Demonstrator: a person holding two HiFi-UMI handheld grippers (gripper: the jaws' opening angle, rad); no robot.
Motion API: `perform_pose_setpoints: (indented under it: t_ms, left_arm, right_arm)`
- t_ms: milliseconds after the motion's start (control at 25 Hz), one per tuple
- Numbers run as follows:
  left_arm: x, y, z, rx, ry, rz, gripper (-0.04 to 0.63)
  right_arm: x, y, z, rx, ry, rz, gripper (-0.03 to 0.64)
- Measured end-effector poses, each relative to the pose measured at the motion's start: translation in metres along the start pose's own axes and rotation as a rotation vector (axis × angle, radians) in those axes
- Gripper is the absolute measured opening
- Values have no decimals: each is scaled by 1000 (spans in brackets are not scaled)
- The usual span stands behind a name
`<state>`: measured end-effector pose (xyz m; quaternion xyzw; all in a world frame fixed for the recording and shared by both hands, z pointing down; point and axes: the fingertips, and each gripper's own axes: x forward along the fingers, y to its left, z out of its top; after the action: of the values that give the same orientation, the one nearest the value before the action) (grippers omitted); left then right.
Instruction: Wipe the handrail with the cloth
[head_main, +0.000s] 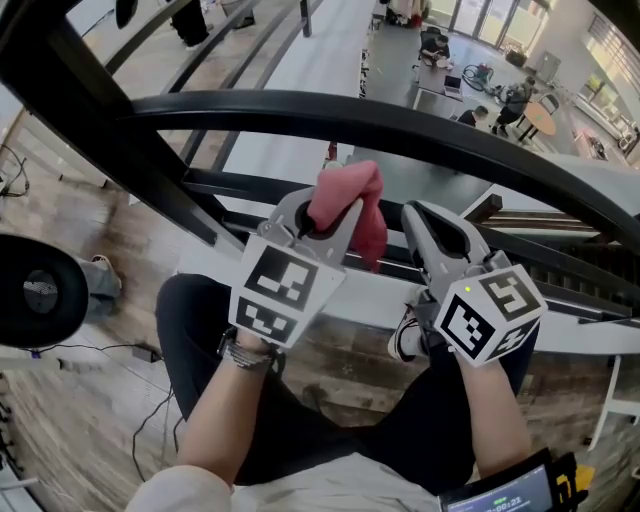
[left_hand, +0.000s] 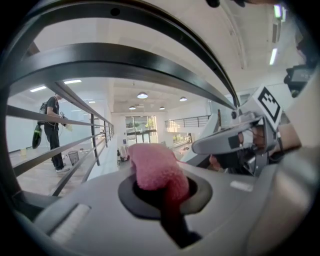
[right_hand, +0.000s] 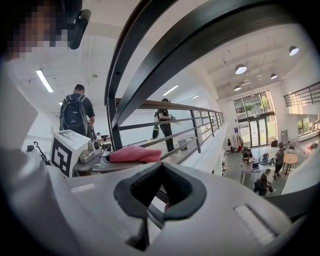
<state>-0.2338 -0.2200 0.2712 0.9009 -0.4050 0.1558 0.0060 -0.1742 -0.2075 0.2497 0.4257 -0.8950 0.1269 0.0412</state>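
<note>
Sitting under handrail (head_main: 400, 125): cloth (head_main: 352, 195) (left gripper (head_main: 325, 225))

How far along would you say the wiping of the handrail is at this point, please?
Done: the cloth is picked up and pinched in the left claw. In hand: it is held close to the black handrail, with a gap showing between them in the head view. Left: all of the wiping, as far as I can judge. The right claw is shut and empty.

Two grippers (head_main: 328, 222) (head_main: 424, 222), one cloth (head_main: 352, 192), one handrail (head_main: 420, 128)
</note>
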Motion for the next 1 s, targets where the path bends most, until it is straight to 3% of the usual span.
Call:
perform_pose_setpoints:
  t_ms: [160, 440, 840, 1000]
  left_arm:
    - [-2, -2, -1, -6, -45, -6, 31]
    - [-8, 1, -3, 52, -91, 29, 31]
    - [-15, -7, -12, 161, -93, 46, 31]
    - [-15, -11, -19, 173, -70, 45, 31]
  right_arm:
    - [0, 1, -2, -5, 5, 1, 2]
    - [5, 4, -6, -1, 23, 4, 2]
    - [7, 6, -4, -1, 19, 7, 2]
    - [8, 8, -4, -2, 22, 11, 2]
